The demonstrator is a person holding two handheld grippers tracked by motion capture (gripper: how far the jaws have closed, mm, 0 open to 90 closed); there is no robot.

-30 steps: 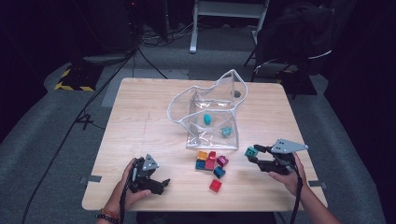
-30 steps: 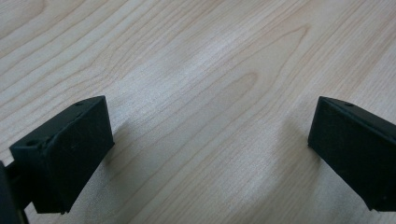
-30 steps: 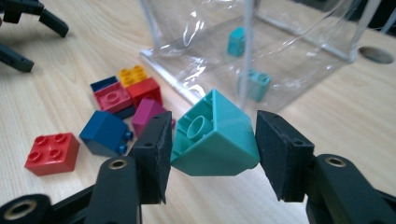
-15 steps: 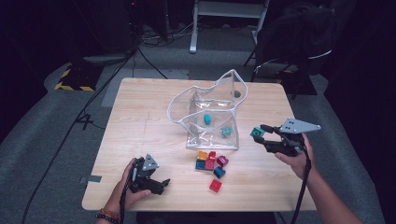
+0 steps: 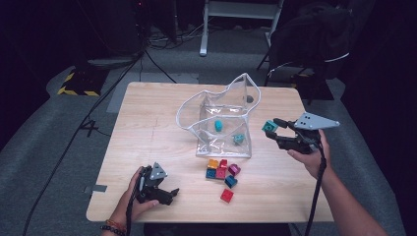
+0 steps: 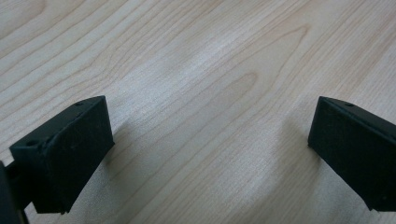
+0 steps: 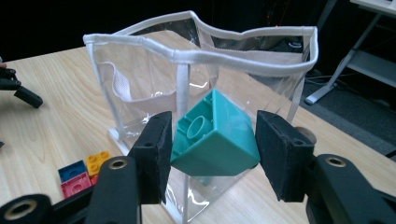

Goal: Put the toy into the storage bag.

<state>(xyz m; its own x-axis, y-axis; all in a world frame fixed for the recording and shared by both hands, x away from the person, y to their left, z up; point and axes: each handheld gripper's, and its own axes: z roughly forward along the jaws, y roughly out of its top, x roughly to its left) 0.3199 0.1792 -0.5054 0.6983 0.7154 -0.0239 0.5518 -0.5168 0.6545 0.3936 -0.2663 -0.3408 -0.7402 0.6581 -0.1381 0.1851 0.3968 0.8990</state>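
A clear plastic bag [image 5: 223, 115] with a white rim stands open mid-table, with two teal pieces [image 5: 218, 125] inside. My right gripper [image 5: 271, 129] is lifted to the right of the bag, shut on a teal brick [image 7: 214, 136] held with its underside toward the camera; the bag [image 7: 196, 79] rises just beyond it. Several loose bricks [image 5: 222, 172], orange, red, magenta and blue, lie in front of the bag. My left gripper [image 5: 169, 192] rests near the table's front left, jaws wide apart over bare wood [image 6: 205, 116] with nothing between them.
The wooden table [image 5: 147, 123] has free room on its left half and far side. Dark floor with cables and a stand [image 5: 241, 14] lies beyond the far edge. The person's forearms come in from the bottom.
My right gripper has carried the teal brick up from the table and toward the bag's right side. The left gripper has stayed still.
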